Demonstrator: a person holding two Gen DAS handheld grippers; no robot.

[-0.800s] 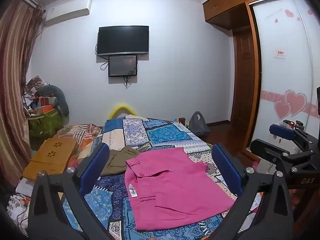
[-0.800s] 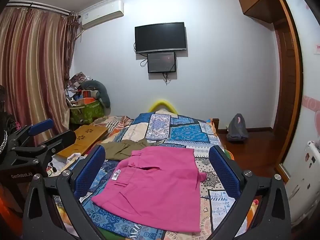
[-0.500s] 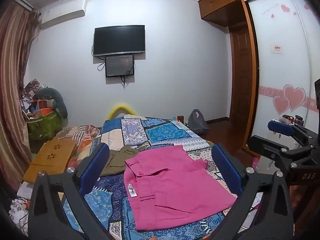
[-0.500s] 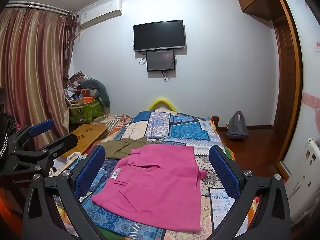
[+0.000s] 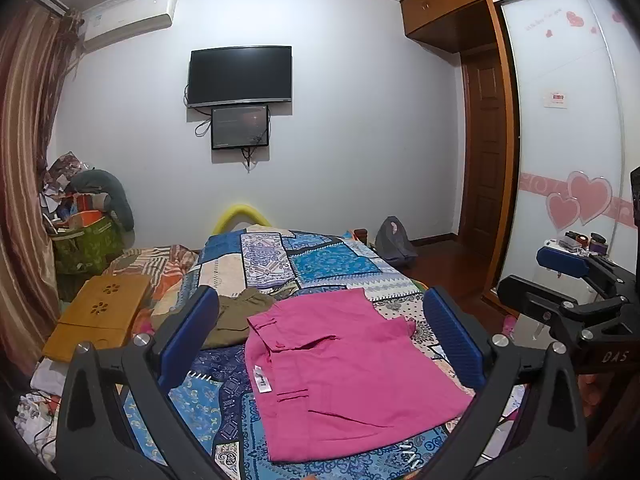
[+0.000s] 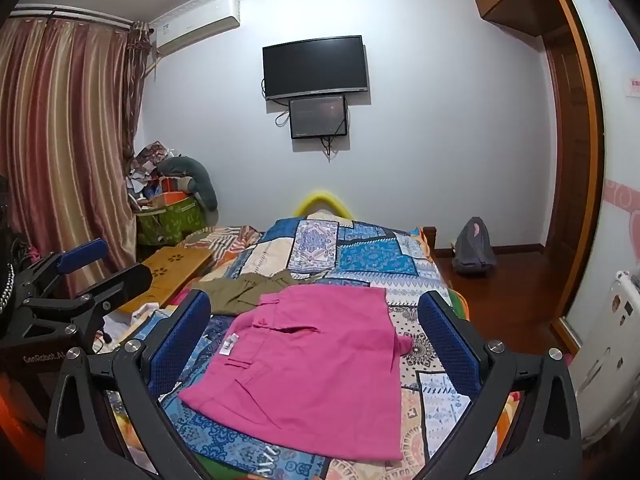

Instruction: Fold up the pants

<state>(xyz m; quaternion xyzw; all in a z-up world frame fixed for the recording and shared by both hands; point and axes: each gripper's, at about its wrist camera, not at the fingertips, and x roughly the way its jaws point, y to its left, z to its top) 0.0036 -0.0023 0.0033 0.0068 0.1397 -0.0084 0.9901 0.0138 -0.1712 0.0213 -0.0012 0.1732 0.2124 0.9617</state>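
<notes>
Far left of the pink pants (image 5: 344, 368): striped curtain (image 6: 60, 152) hanging by the wall, air conditioner (image 6: 198, 22) mounted high beside it. Below that, a green bag (image 5: 86, 246) heaped with clutter, and a wooden lap desk (image 5: 96, 320) lying flat on the bed's left edge.

Nearer the pants, on their left: left gripper (image 5: 324, 340) held above the patchwork bedspread (image 5: 320, 264), blue pads spread wide apart, nothing between them. Also seen in the right wrist view at the left margin (image 6: 100, 264), empty there too. Olive garment (image 5: 236, 318) bunched just beside the pants' upper left corner, touching or tucked slightly under it; which of the two cannot be told.

Centre: pants folded into a compact rectangle, lying flat on the bedspread near the bed's foot, waistband turned left, white label (image 5: 262, 380) showing on the left edge. Straight behind the pants, on the far wall: black TV (image 5: 240, 74) with a smaller screen (image 5: 240, 126) directly under it.

Right of the pants: right gripper (image 6: 316, 340) likewise raised over the bed, pads wide apart, gripping nothing. Grey backpack (image 6: 472, 248) on the wooden floor beyond the bed's right side, well apart from the pants. Farthest right: wardrobe door (image 5: 576, 152) with pink heart stickers.
</notes>
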